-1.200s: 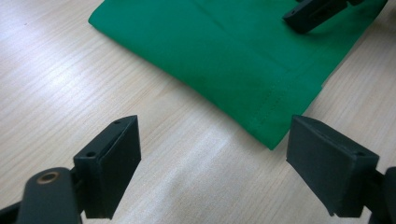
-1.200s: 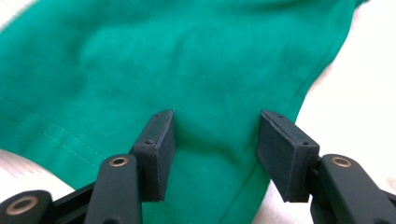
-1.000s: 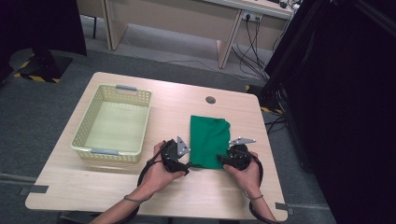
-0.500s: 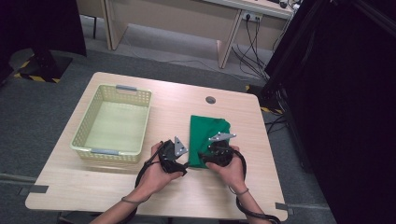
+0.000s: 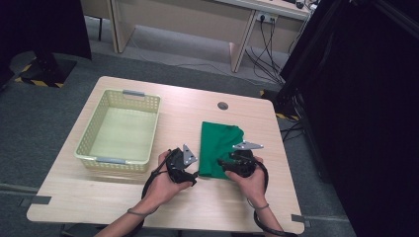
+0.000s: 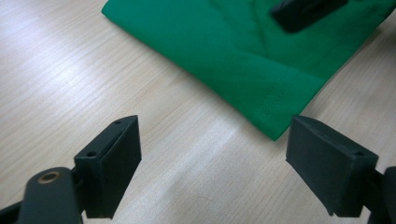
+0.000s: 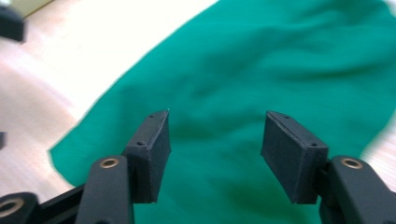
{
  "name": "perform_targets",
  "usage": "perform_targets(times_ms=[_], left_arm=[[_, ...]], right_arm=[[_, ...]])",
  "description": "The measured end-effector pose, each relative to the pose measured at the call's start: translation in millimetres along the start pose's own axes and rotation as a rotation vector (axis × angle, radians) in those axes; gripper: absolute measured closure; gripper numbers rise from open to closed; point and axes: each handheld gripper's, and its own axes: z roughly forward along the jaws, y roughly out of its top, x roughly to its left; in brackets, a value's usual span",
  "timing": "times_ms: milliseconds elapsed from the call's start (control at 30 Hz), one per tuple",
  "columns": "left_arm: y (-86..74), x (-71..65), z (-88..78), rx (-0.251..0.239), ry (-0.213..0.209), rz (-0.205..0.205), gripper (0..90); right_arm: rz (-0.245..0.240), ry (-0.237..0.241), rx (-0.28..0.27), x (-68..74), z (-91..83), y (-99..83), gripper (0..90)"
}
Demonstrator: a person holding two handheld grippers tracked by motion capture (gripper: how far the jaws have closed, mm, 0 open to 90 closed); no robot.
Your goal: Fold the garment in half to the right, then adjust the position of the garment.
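Note:
A folded green cloth (image 5: 220, 140) lies flat on the wooden table (image 5: 207, 207), right of the middle. My left gripper (image 5: 189, 165) rests just left of the cloth's near left corner, jaws wide apart. In the left gripper view that gripper (image 6: 212, 135) is open over bare wood, with the cloth's corner (image 6: 261, 74) just ahead. My right gripper (image 5: 233, 161) hovers over the cloth's near edge. Its jaws have just been opening. In the right gripper view the gripper (image 7: 215, 135) stands open above the green cloth (image 7: 261, 70), with nothing pinched between the pads.
A pale yellow plastic basket (image 5: 111, 160) stands at the table's left and looks empty. A round cable hole (image 5: 223, 105) sits near the far edge. Beyond the table are a desk and loose cables (image 5: 264, 54) on the floor. Dark equipment stands at the right.
My right gripper has shifted left from the cloth's near right corner to over its near edge, and its jaws look wider. The left gripper has stayed in place.

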Motion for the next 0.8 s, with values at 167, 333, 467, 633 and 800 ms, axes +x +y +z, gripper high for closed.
perform_targets(times_ms=[167,333,467,633,800], left_arm=[[0.2,-0.5,0.1,-0.001,0.002,0.002,17.6],[0.1,-2.2,1.4,0.004,0.003,0.007,17.6],[-0.1,-3.7,1.9,0.004,0.002,0.009,17.6],[-0.9,-4.4,5.0,0.009,-0.013,0.006,18.0],[-0.5,-5.3,12.3,0.016,-0.04,0.014,21.0]], right_arm=[[0.091,-0.045,-0.05,-21.7,-18.1,-8.2,39.7],[0.127,-0.067,-0.072,-34.3,-30.9,-15.7,39.1],[0.138,-0.077,-0.068,-38.8,-32.8,-20.4,38.9],[0.144,-0.065,-0.04,-40.1,-27.8,-22.0,37.6],[0.162,-0.067,0.008,-42.2,-14.6,-23.2,36.9]])
